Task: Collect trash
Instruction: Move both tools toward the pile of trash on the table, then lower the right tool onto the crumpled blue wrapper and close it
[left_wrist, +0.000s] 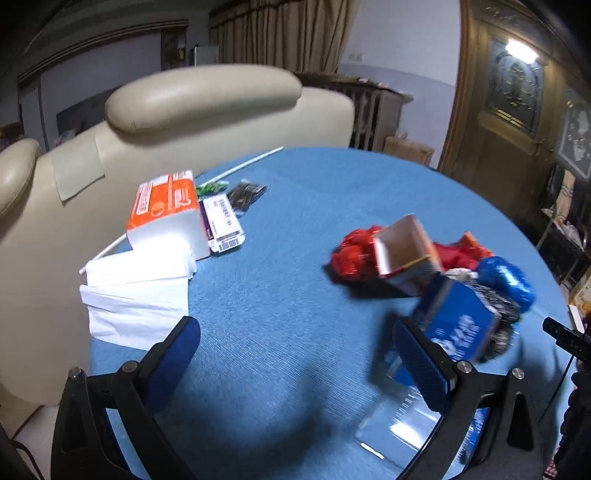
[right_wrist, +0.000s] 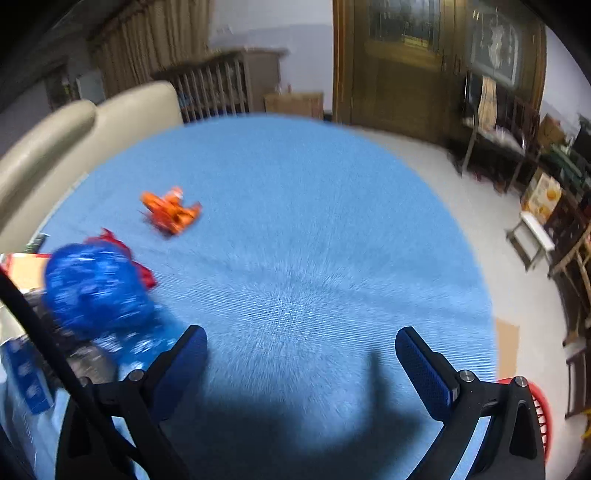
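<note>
While both tools, left (left_wrist: 295, 354) and right (right_wrist: 301, 363), are hanging spread apart and gripping nothing over the blue tabletop (left_wrist: 295, 206), I am judging the reach just beginning, calling for closing on the crumpled wrappers (left_wrist: 354, 254) lying heaped nearby.

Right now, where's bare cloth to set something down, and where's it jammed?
Open: the wide stretch ahead of the right gripper, bordered by the orange wrapper and the table's far edge. Also the middle strip between the tissue box and the red wrapper. Crowded: the pile around the blue box and blue wrapper.
</note>
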